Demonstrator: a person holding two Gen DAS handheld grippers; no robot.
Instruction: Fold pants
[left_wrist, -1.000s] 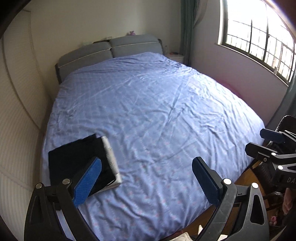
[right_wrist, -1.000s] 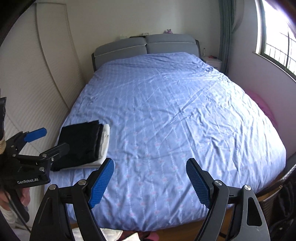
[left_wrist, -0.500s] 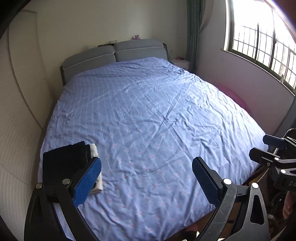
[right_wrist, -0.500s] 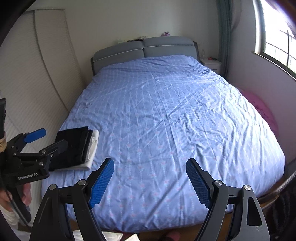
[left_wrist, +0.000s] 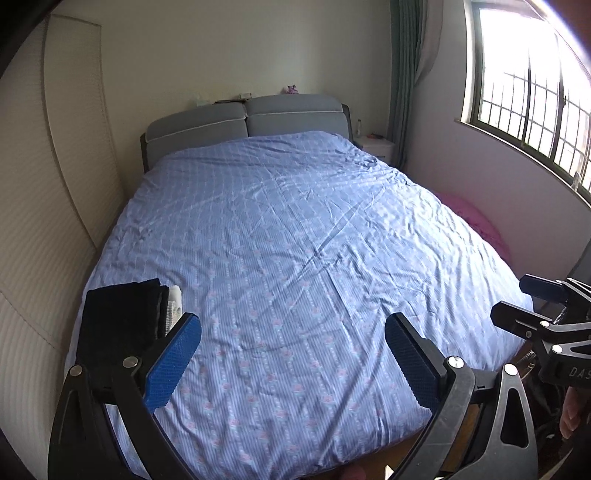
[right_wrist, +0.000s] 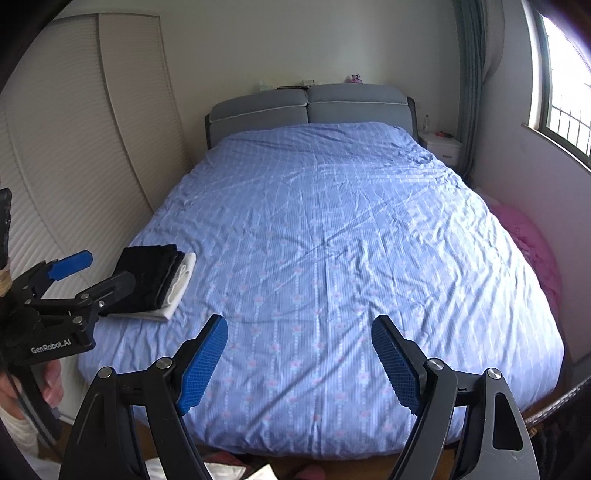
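Black pants (right_wrist: 147, 277) are seen folded, stacked on white garment (right_wrist: 177, 291) at bed (right_wrist: 332, 221) corner; left tongs (left_wrist: 293, 354) and right tongs (right_wrist: 299, 354) are held apart, empty; nothing unfolded is seen.

Left hand-held gripper (left_wrist: 293, 356) jaws wide apart and empty, right hand-held gripper (right_wrist: 299, 360) likewise, both angled downward

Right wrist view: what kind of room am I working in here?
A bedroom, almost certainly. A large bed with a blue patterned cover fills the view, with a grey padded headboard against the far wall and a white nightstand beside it. Folded dark and white clothes sit stacked on the bed's left edge.
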